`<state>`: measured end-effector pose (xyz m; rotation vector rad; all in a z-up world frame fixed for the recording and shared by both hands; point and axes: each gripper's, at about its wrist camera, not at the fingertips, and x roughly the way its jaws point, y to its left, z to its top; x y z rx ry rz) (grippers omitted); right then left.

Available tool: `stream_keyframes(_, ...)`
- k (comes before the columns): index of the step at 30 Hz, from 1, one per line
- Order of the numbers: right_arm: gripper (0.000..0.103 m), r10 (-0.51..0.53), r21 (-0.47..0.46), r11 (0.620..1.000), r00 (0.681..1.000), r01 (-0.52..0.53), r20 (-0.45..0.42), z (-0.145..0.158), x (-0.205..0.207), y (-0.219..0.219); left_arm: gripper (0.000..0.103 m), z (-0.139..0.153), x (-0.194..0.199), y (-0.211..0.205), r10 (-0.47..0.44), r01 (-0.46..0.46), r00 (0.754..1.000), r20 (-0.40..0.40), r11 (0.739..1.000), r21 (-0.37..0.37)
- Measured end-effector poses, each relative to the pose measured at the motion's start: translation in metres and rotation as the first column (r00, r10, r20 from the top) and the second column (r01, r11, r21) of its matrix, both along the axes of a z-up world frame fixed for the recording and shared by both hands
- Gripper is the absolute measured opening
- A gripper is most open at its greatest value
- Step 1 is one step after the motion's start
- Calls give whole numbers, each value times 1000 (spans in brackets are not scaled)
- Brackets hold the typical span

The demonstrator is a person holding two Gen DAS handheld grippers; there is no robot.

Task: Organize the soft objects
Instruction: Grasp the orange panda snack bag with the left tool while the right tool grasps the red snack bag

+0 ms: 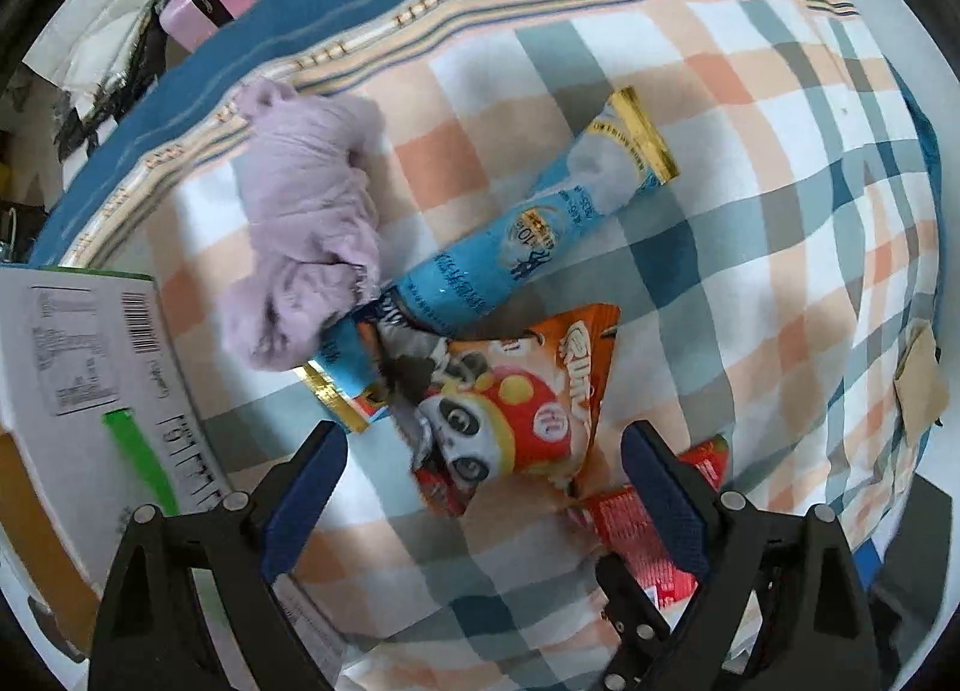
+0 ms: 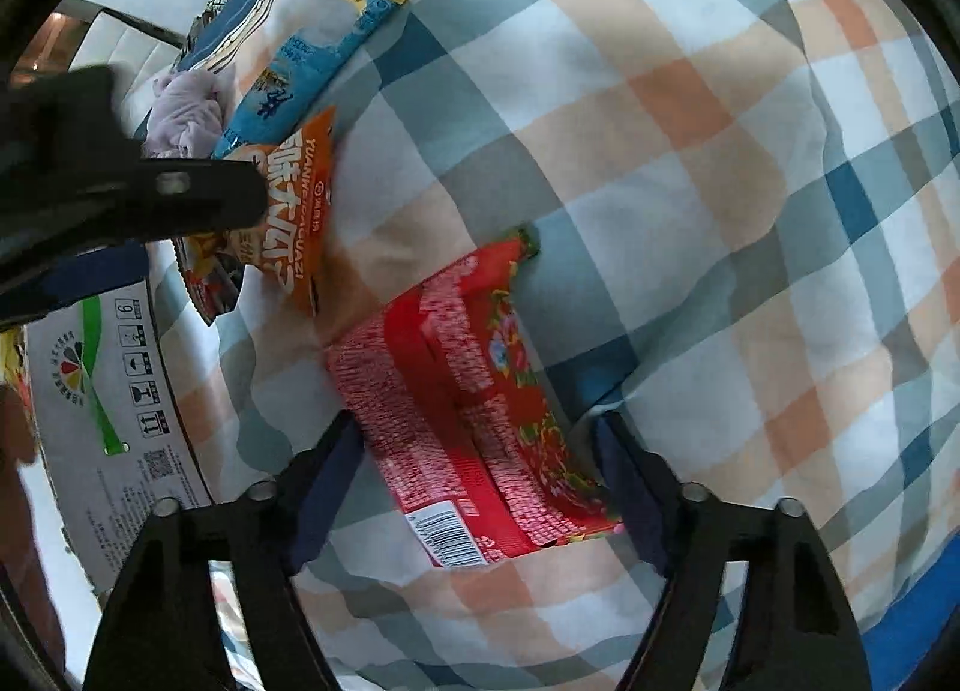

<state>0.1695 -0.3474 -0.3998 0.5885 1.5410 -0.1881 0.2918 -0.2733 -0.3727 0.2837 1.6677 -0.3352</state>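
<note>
Left of the left gripper (image 1: 483, 487) stands a cardboard box (image 1: 90, 391). Its jaws gape wide and hold nothing, hovering over the orange panda snack bag (image 1: 516, 409) on the checked quilt (image 1: 750, 271); ahead lie a lilac cloth (image 1: 306, 235) and a blue packet (image 1: 510, 253). The right gripper (image 2: 477, 481), equally wide and empty, straddles a red packet (image 2: 462, 391).

Orange snack bag (image 2: 300, 211) reads "YUANWEI GUAZI"
</note>
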Motion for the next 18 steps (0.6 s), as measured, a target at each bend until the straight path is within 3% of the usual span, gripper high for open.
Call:
stream_keyframes(5, 63, -5, -35, 999, 999, 4, -32, 8, 1, -11, 93, -16, 4, -9, -1, 1, 1000, -27, 1000, 4)
stream_keyframes(7, 63, -13, -45, 999, 999, 11, -37, 9, 1, -19, 87, -23, 5, -14, -3, 3, 999, -38, 1000, 10)
stream_keyframes(8, 64, -16, -31, 999, 999, 15, -38, 8, 1, -21, 77, -27, 7, -14, -6, 6, 999, -43, 1000, 13)
stream_keyframes(12, 69, -24, 20, 999, 998, 26, -63, -6, 1, -34, 70, -33, 9, -22, -12, 12, 1000, -25, 1000, 22)
stream_keyframes(14, 69, -13, 16, 1000, 996, 14, -87, -12, 2, -35, 63, -34, 10, -24, -3, 3, 1000, -14, 1000, 23)
stream_keyframes(18, 67, 3, -12, 1000, 994, -4, -110, -16, 9, -31, 60, -30, 8, -21, 11, -11, 1000, 0, 1000, 12)
